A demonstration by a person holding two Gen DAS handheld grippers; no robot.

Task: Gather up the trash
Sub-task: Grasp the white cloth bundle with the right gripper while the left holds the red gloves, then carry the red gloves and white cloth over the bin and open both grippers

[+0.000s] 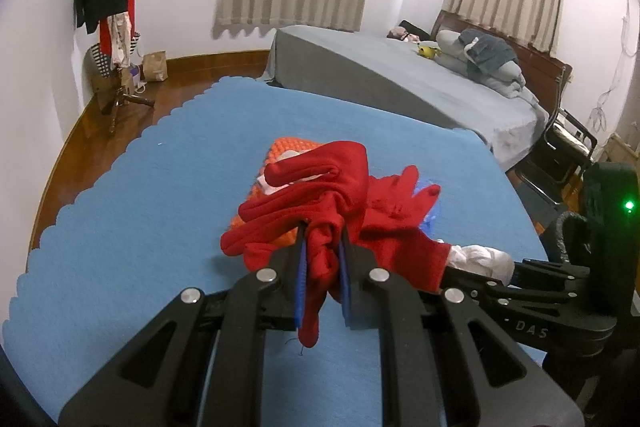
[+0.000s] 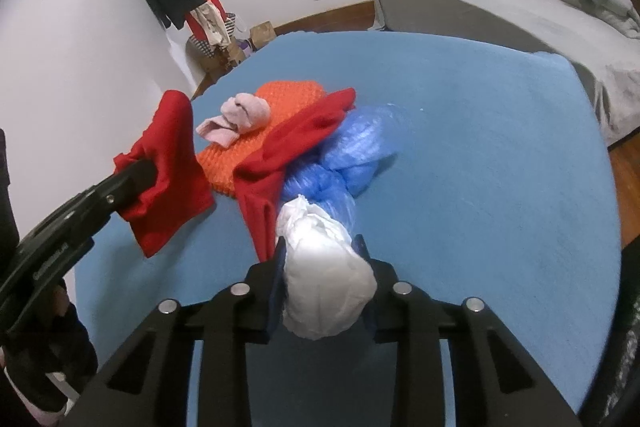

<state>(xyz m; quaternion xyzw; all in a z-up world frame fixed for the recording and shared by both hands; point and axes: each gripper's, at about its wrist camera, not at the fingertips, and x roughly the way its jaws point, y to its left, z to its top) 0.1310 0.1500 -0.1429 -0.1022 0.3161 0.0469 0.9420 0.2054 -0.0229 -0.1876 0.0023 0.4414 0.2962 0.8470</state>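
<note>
On my left, the left claw (image 1: pixel 322 259) is pressed together on a bunched red cloth (image 1: pixel 320 195), lifted off the blue tabletop (image 1: pixel 140 187) with its loose end hanging down. Behind it lie an orange mesh pad (image 2: pixel 280 99) with a pink sock (image 2: pixel 240 119) on top, then a crumpled blue plastic bag (image 2: pixel 352 155). On my right, the right claw (image 2: pixel 320 267) pinches a white wad (image 2: pixel 324 283), likely tissue or plastic, its long axis running away from me toward the blue bag. I judge this the pick-up step: next I should lift the wad clear and carry it to a bin, which I cannot see.
</note>
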